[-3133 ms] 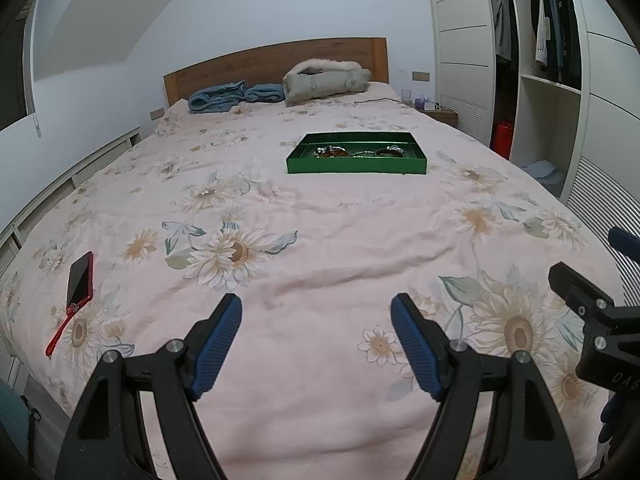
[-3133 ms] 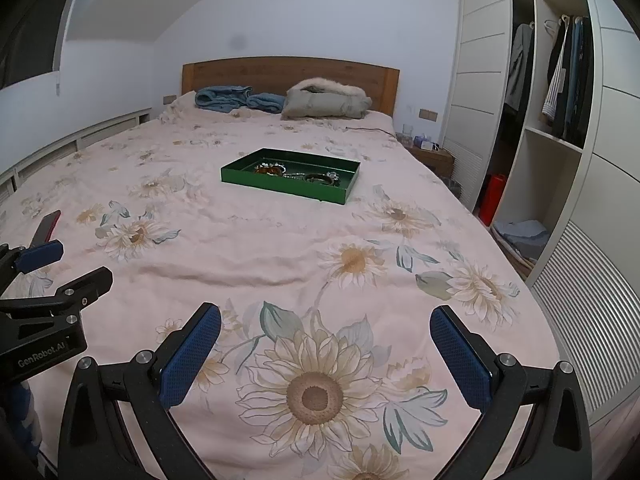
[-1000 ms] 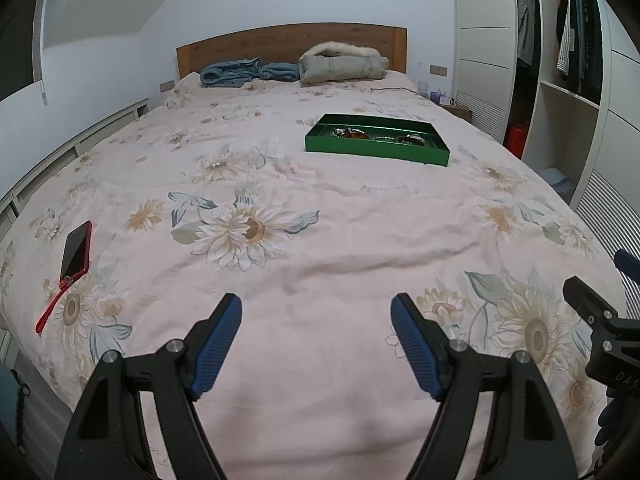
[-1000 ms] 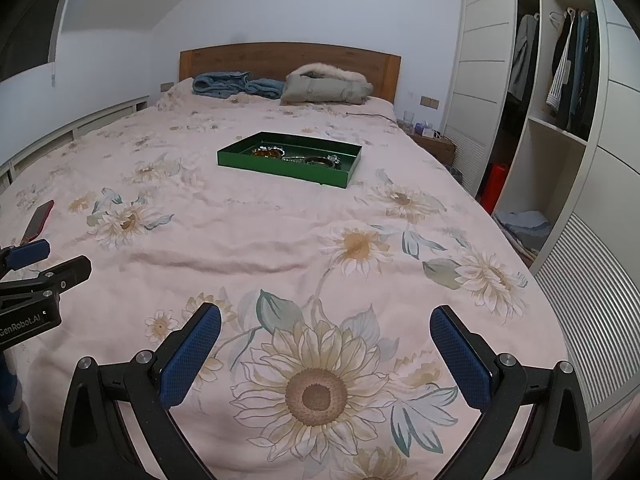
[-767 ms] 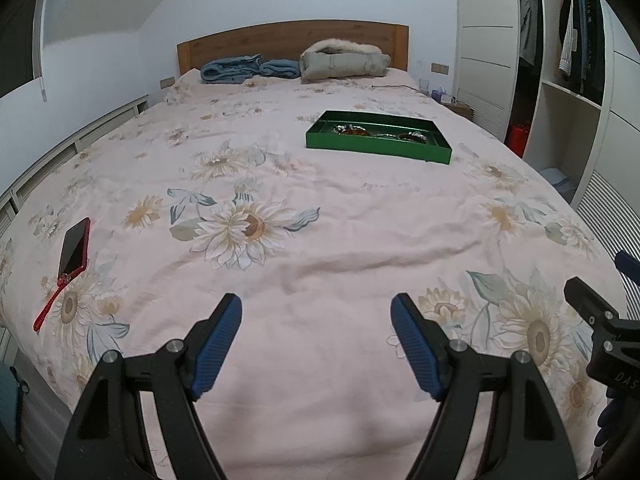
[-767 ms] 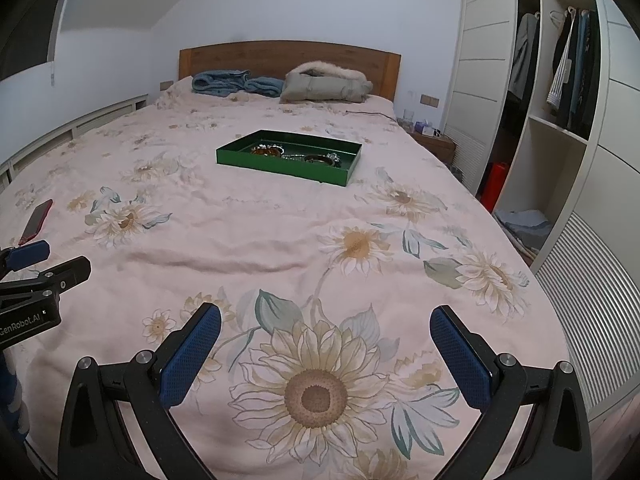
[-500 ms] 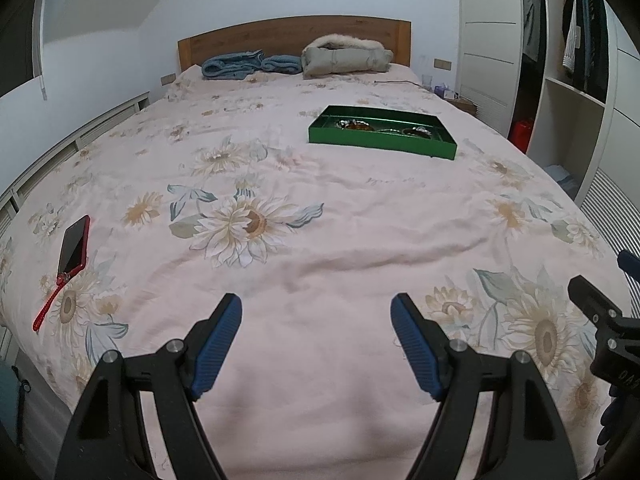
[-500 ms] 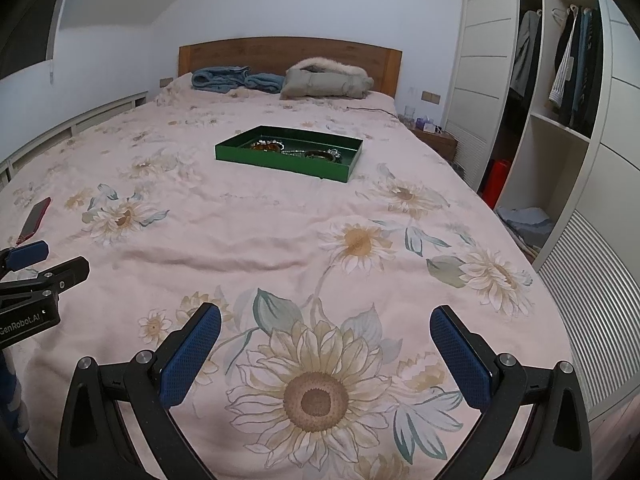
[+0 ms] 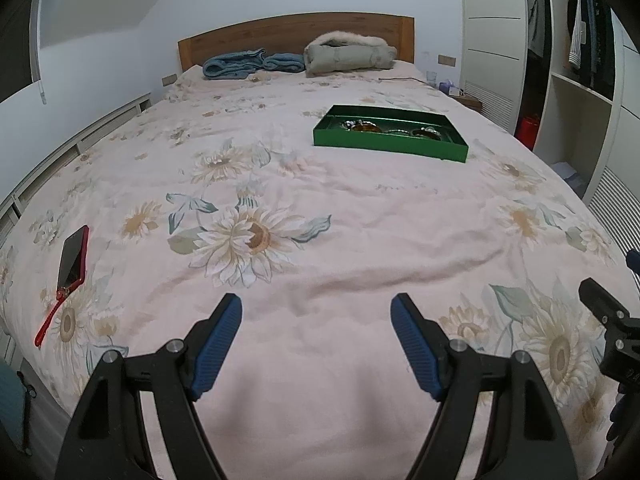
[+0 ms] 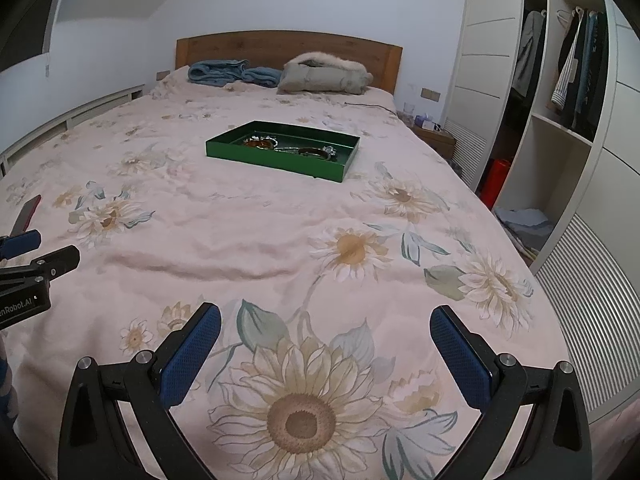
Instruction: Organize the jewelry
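A shallow green tray [image 9: 384, 147] lies on the flowered bed far ahead; it also shows in the right wrist view [image 10: 272, 159]. Jewelry [image 9: 362, 127] lies in it: amber and silver pieces [image 10: 262, 143] and a dark bangle [image 10: 314, 151]. My left gripper [image 9: 316, 322] is open and empty above the near end of the bed. My right gripper [image 10: 326, 330] is open wider, empty, to its right. Both are far from the tray.
A red phone [image 9: 73, 257] with a red strap lies at the bed's left edge. Blue blankets [image 9: 248, 63] and a grey fur-trimmed coat [image 9: 348, 54] lie by the wooden headboard. An open wardrobe [image 10: 560, 120] stands to the right.
Both grippers have drifted slightly forward and upward toward the tray. Both jaws stay open and empty.
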A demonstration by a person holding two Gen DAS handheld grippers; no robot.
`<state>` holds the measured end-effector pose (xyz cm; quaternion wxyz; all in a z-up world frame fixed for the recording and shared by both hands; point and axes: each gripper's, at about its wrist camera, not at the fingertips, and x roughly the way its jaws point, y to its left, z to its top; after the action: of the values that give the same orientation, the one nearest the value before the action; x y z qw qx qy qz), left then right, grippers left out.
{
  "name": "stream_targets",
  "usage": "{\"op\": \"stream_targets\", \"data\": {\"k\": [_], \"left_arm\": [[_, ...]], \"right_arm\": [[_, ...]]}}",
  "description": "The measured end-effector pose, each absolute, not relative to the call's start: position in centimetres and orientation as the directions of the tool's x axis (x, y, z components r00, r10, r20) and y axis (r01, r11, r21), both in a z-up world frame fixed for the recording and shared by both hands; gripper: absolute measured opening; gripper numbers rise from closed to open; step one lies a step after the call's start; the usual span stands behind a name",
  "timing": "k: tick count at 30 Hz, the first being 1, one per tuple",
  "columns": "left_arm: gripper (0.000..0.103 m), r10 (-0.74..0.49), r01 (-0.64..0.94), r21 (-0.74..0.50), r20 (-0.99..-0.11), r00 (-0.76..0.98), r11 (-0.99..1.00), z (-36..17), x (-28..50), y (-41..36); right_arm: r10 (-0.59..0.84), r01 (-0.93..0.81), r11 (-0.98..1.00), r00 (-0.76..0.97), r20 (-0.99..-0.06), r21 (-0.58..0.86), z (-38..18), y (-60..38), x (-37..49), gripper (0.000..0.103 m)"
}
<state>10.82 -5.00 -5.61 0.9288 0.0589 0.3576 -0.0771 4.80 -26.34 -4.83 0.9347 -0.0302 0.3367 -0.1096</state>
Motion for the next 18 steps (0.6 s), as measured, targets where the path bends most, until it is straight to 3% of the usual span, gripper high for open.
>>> {"op": "stream_targets", "data": {"k": [18], "left_arm": [[0.076,-0.073,0.173,0.079,-0.682,0.727,0.982,-6.2,12.8,-4.8]], "right_arm": [[-0.243,0.204,0.969,0.73,-0.638,-0.136,-4.8,-27.4,7.0,0.103]]}}
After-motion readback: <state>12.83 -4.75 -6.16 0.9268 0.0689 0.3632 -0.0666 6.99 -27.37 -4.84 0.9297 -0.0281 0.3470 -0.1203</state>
